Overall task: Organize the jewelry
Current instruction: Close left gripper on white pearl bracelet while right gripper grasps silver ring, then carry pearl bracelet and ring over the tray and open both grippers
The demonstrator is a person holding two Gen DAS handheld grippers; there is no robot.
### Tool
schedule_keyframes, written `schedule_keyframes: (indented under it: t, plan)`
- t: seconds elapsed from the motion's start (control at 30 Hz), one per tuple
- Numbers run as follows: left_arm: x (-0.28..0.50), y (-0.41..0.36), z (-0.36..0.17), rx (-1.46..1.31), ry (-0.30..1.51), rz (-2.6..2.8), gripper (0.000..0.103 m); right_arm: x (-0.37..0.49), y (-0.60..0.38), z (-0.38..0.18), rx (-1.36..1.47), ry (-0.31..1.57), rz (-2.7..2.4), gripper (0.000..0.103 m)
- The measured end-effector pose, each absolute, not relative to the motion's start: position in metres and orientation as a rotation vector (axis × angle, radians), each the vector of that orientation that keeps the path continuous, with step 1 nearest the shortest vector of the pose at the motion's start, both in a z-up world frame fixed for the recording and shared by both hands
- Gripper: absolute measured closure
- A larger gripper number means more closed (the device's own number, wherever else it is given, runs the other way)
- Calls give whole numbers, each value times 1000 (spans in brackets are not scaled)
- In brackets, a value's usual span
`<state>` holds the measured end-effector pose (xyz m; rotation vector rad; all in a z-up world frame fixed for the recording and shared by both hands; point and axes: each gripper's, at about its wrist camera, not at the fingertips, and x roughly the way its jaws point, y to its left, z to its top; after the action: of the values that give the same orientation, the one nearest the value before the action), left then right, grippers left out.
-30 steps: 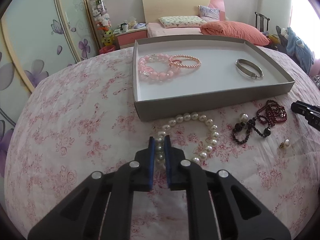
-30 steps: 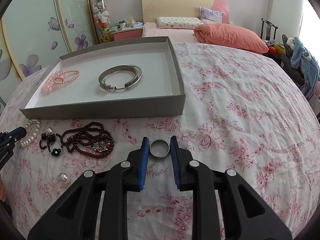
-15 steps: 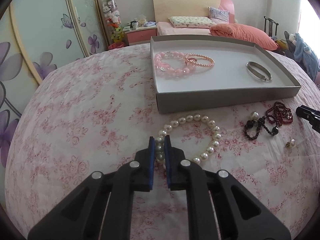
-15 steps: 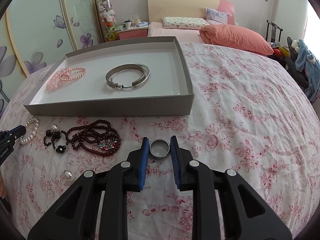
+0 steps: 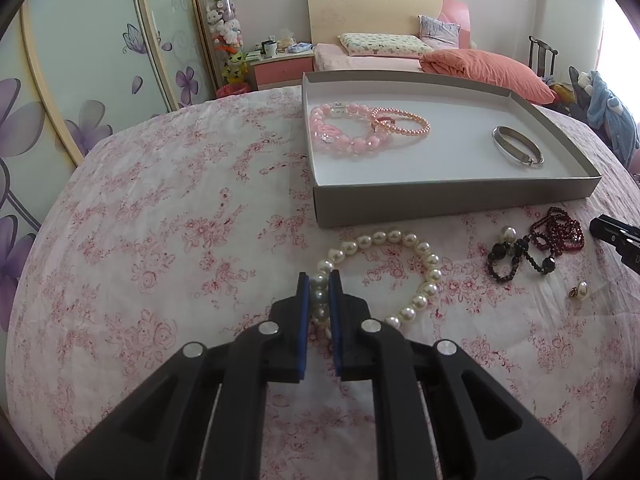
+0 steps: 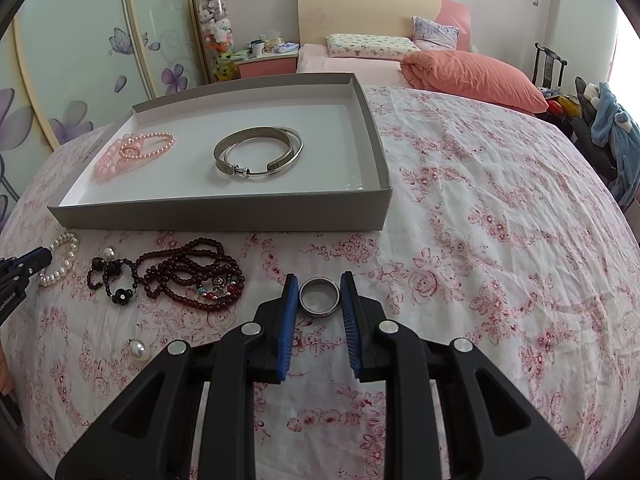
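My left gripper [image 5: 319, 280] is shut on the white pearl bracelet [image 5: 424, 264], whose loop hangs just over the flowered cloth in front of the grey tray [image 5: 452, 198]. My right gripper [image 6: 319, 286] is shut on a silver ring [image 6: 319, 297], held just over the cloth. The tray [image 6: 224, 214] holds a pink bead bracelet [image 5: 344, 136], a peach pearl bracelet [image 5: 404, 124] and a silver bangle [image 6: 258, 156]. A dark red bead necklace [image 6: 192, 276], a black bead piece [image 6: 110, 280] and a pearl earring [image 6: 138, 348] lie on the cloth.
The flowered tablecloth [image 6: 480, 220] covers the table. A bed with an orange quilt [image 6: 472, 74], a nightstand [image 6: 266, 64] and a flower-painted wardrobe [image 5: 80, 92] stand behind. The right gripper's tip shows in the left wrist view [image 5: 616, 236].
Both grippers have risen slightly and kept their hold. The left view has swung left, so the tray sits further right in it.
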<state>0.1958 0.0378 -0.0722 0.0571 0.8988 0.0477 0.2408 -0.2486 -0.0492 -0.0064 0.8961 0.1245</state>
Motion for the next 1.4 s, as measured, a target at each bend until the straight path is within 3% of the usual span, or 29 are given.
schedule_keyframes:
  t: [0.6,1.4]
  plan:
    - [171,24,-12,-95,690,-117,93,210,-240,-1,13,661,210,80]
    - [153,7,35,-107,554,-154,93,183,-208,48,-22,441,267,80]
